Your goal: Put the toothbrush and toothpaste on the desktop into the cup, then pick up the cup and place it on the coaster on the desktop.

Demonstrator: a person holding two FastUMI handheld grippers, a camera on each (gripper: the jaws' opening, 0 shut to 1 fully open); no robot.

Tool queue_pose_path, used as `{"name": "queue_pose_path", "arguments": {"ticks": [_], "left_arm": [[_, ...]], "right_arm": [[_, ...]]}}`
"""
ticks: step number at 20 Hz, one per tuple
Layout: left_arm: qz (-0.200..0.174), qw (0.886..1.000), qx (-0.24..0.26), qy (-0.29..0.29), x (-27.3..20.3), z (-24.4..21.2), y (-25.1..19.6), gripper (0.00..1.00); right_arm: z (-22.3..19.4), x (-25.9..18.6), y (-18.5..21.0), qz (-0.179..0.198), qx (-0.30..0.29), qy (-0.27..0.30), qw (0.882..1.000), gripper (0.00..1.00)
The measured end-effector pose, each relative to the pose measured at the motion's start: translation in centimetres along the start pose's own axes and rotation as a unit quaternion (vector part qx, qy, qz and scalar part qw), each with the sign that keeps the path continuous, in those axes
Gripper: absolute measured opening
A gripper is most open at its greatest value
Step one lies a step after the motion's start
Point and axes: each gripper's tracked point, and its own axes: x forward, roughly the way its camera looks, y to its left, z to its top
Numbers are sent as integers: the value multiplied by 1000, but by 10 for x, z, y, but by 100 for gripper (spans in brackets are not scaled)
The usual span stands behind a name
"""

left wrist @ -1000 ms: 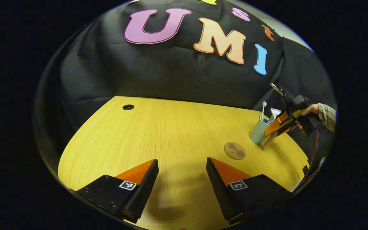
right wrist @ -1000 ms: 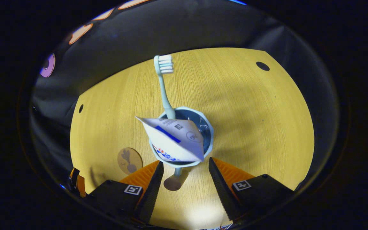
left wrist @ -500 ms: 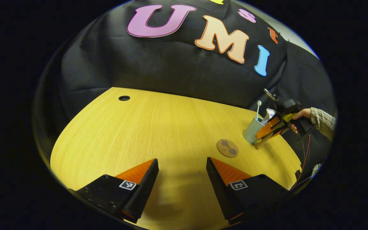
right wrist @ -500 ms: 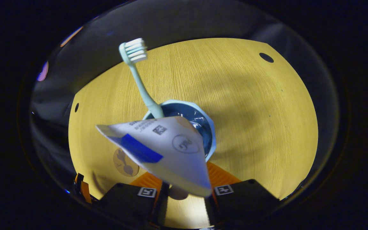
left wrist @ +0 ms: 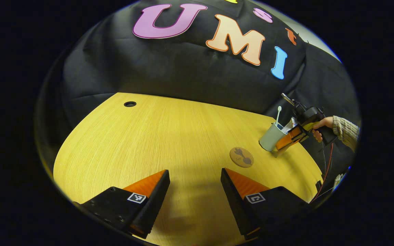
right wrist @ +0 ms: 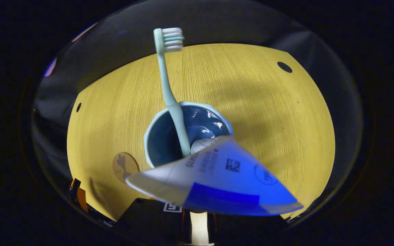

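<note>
A pale cup (right wrist: 161, 145) stands on the wooden desk with a mint toothbrush (right wrist: 169, 92) upright in it. A white and blue toothpaste tube (right wrist: 217, 177) leans out of it toward the camera. The tube covers most of my right gripper (right wrist: 198, 222), whose jaws are drawn close together on a stub at the cup's near side. In the left gripper view the cup (left wrist: 269, 139), toothbrush (left wrist: 278, 114) and right gripper (left wrist: 287, 139) sit far right. The round brown coaster (left wrist: 241, 157) lies just left of them. My left gripper (left wrist: 194, 172) hovers open over bare desk.
A hand (left wrist: 318, 128) in a knit sleeve holds the right gripper near the desk's right edge. A cable hole (left wrist: 130, 104) is in the far left of the desk (left wrist: 169, 136). The coaster (right wrist: 124, 165) lies left of the cup in the right gripper view.
My right gripper has moved in on the cup and narrowed its jaws. The toothpaste tube has swung from left to right across the fingers, and the toothbrush stands straighter. The left gripper has hardly moved.
</note>
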Motion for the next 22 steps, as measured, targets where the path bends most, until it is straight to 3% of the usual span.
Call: {"name": "queue_pose_path", "arguments": {"ticks": [7,14,22], "left_arm": [[-3,1000,3,5,0,0,-3,89],[-11,1000,10,7,-1,-1,-12,89],[-16,1000,20,-4,-6,2,-15,89]], "right_arm": [[0,4,-3,-9,-50,-39,998,16],[0,7,-1,60,-63,-41,995,17],[0,6,-6,95,-107,-20,990,16]]}}
